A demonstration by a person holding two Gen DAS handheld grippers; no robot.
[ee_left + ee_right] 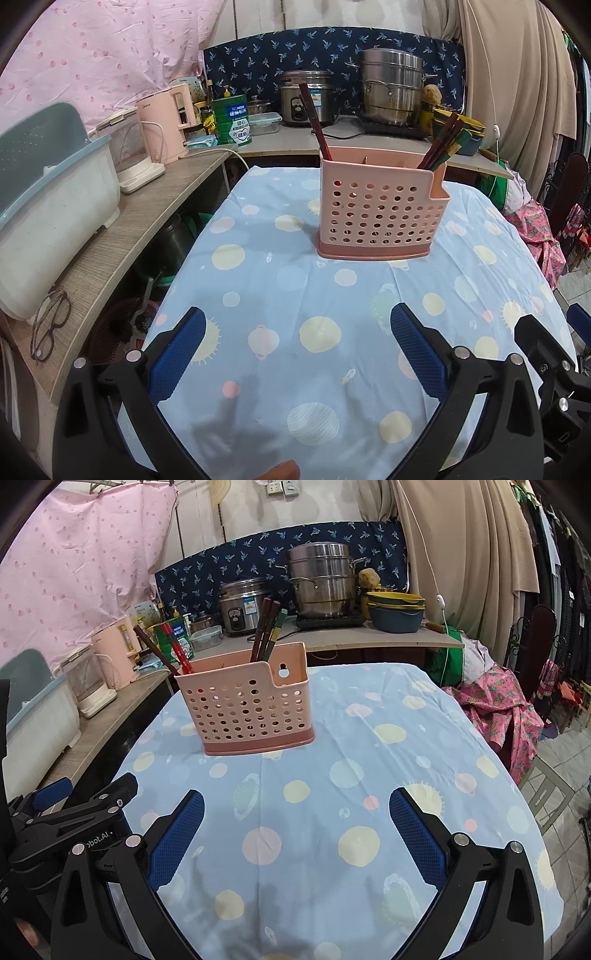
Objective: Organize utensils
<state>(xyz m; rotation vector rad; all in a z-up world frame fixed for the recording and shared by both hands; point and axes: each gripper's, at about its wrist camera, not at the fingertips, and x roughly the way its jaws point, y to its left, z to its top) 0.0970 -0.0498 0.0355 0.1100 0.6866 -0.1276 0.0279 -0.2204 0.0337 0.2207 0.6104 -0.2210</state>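
Note:
A pink perforated utensil holder (pixel 376 206) stands upright on the blue patterned tablecloth (pixel 295 295); it also shows in the right wrist view (pixel 247 709). Dark chopsticks lean out of its left end (pixel 316 122) and its right end (pixel 443 142); in the right wrist view they show at the left (pixel 166 650) and at the back (pixel 267 627). My left gripper (pixel 297 325) is open and empty, well short of the holder. My right gripper (pixel 295 806) is open and empty, beside the left one, which shows at the left edge (pixel 74 812).
A wooden shelf (pixel 122 236) on the left carries a white and blue box (pixel 48 206), a pink kettle (pixel 166 122) and glasses (pixel 50 328). The back counter holds a rice cooker (pixel 306 98), a steel pot (pixel 393 88) and a green tin (pixel 232 118). Clothes hang right.

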